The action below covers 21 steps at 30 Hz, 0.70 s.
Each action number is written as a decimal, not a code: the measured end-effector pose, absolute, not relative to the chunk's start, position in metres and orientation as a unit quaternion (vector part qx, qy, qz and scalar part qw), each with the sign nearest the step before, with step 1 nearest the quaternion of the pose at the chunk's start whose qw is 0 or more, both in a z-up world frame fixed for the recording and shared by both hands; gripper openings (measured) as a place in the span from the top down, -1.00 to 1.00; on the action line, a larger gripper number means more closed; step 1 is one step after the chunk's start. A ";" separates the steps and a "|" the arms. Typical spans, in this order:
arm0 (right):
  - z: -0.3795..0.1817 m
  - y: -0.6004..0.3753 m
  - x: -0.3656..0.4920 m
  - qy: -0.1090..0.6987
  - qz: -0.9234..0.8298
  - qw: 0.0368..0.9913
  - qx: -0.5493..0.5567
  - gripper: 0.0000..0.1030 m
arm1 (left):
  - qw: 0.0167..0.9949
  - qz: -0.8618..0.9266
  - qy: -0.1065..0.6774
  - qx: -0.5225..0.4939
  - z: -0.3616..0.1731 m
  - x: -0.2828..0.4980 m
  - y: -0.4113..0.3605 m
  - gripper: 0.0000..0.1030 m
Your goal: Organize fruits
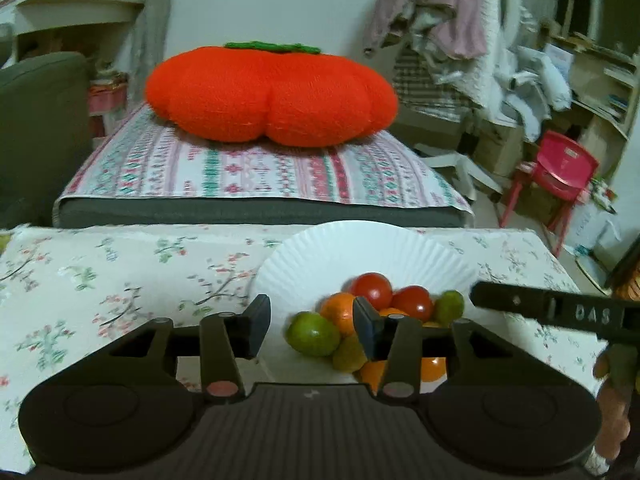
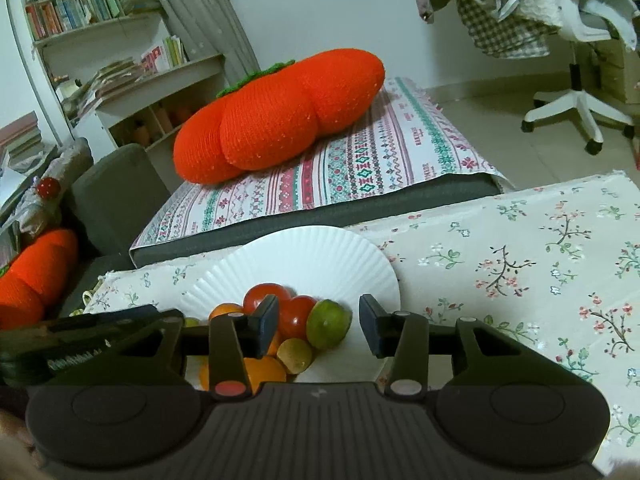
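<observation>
A white paper plate (image 1: 360, 256) (image 2: 304, 260) on the floral tablecloth holds a heap of fruit: two red tomatoes (image 1: 372, 289) (image 2: 296, 316), oranges (image 1: 338, 310) (image 2: 266, 372) and green limes (image 1: 312, 333) (image 2: 328, 323). My left gripper (image 1: 310, 326) is open and empty, its jaws on either side of a lime at the plate's near left. My right gripper (image 2: 318, 326) is open and empty, its jaws on either side of a green lime at the plate's near right. The right gripper's finger (image 1: 560, 312) shows at the right in the left wrist view.
The table wears a floral cloth (image 1: 100, 280) (image 2: 540, 272). Behind it is a grey sofa with a patterned cover (image 1: 248, 172) and a big orange pumpkin cushion (image 1: 272, 96) (image 2: 280, 116). A red child's chair (image 1: 560, 168) and an office chair (image 2: 576, 100) stand at the right.
</observation>
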State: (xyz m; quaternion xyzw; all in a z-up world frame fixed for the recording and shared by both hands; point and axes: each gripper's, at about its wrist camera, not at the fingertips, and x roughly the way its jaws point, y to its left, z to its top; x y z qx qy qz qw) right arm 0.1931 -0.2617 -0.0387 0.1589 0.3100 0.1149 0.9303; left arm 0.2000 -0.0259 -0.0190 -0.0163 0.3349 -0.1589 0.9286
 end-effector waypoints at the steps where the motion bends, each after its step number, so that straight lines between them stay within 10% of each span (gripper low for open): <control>1: -0.039 -0.261 0.193 0.312 0.116 0.930 0.158 0.14 | 0.930 -0.151 0.335 -0.017 -0.017 0.198 -0.025 0.50; 21: 0.001 -0.239 0.110 0.286 0.122 0.946 0.094 -0.75 | 0.951 -0.054 0.304 0.014 0.014 0.107 -0.030 -0.11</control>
